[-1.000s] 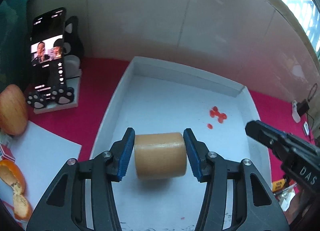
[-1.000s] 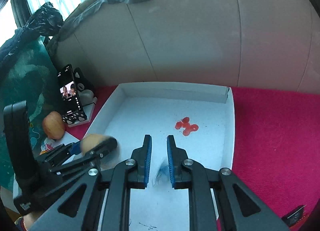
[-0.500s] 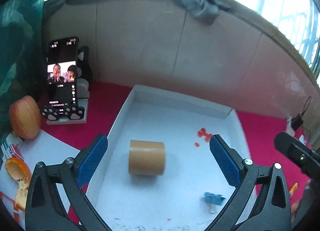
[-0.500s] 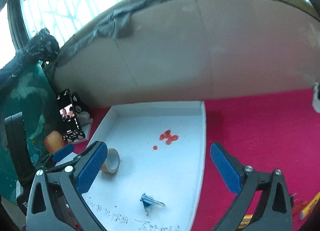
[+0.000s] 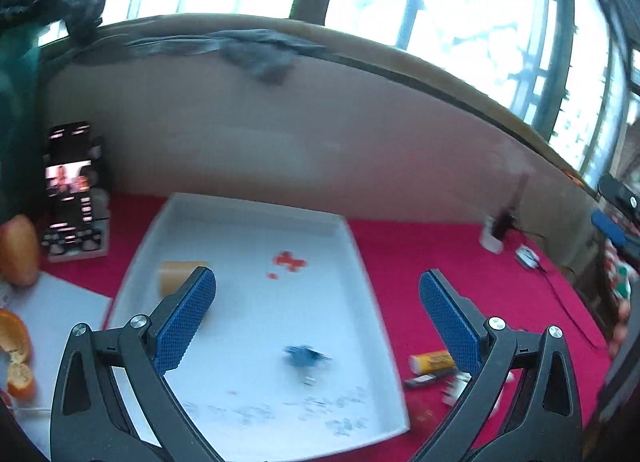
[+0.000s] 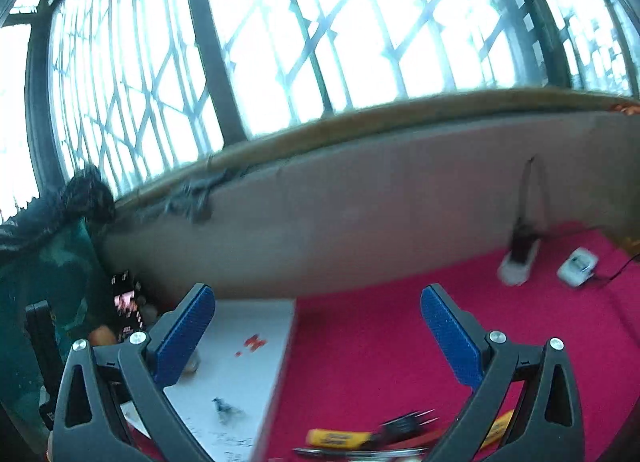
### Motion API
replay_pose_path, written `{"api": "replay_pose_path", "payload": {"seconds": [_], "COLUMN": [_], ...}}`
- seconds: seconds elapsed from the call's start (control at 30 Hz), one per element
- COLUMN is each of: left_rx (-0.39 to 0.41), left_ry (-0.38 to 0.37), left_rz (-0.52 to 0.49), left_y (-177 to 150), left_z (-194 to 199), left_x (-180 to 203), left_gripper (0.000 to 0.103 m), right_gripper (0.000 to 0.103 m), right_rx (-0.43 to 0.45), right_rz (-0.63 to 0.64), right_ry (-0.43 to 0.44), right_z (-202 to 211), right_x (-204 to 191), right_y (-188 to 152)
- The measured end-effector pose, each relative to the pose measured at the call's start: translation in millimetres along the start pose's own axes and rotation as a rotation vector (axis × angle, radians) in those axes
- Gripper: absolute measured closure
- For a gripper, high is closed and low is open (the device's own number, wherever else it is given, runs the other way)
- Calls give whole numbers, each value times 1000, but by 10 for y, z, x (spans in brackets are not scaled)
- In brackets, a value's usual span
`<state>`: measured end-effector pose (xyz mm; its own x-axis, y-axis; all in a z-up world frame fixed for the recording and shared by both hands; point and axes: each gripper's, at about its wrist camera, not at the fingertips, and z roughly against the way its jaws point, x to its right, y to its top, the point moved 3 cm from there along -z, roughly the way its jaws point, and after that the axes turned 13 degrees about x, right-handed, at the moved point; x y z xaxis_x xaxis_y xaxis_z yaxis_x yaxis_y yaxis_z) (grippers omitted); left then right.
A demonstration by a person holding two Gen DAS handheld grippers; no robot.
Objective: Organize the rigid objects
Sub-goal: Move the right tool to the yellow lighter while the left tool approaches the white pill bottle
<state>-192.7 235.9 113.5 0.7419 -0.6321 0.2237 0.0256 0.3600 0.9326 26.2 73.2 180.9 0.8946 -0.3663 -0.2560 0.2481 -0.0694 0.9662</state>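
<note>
Now that the left gripper (image 5: 316, 310) has let go and pulled back with jaws wide apart, the tan tape roll (image 5: 178, 276) lies in the white tray's (image 5: 360, 258) far-left part, delivered; the right gripper (image 6: 316, 332), equally spread, faces yellow-handled tools (image 6: 340, 438) on the red table (image 6: 380, 334).

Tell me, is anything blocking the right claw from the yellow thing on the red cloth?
No, nothing visible is. The right claw is open above bare red cloth, and the yellow thing lies below it beside a black fork.

Both wrist cams look fwd, raised – left over white tray (image 5: 360, 262), right beside it; both share tray (image 6: 276, 342).
</note>
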Motion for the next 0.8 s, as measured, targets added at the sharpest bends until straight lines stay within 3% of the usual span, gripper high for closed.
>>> {"api": "replay_pose_path", "payload": {"seconds": [0.13,0.3,0.43,0.53,0.67,0.8], "left_rx": [-52,-163,-237,-252,-274,-297], "left_ry": [-117,-268,-353,-413,-493,-501], "left_rz": [-42,-166,-263,-342,-463,-539], "left_y": [-128,-498,-856,-1071,-1291,-1417], "left_z": [-4,-54,-55,-10,11,-96], "left_x": [332,896,1265,1525,1842,2017], "left_gripper": [0,0,0,0,0,4], "right_gripper": [0,0,0,0,0,1], "right_rx": [-28,-130,-273,-403,-480,-507], "right_rz": [7,-17,29,-59,-174,-178], "right_ry": [-59,-103,-204,-264,-249,-212], "right_z": [196,330,326,272,187,66], "right_x": [369,789,1104,1388,1524,1400], "right_y": [6,-333,-766,-1126,-1402,-1481]}}
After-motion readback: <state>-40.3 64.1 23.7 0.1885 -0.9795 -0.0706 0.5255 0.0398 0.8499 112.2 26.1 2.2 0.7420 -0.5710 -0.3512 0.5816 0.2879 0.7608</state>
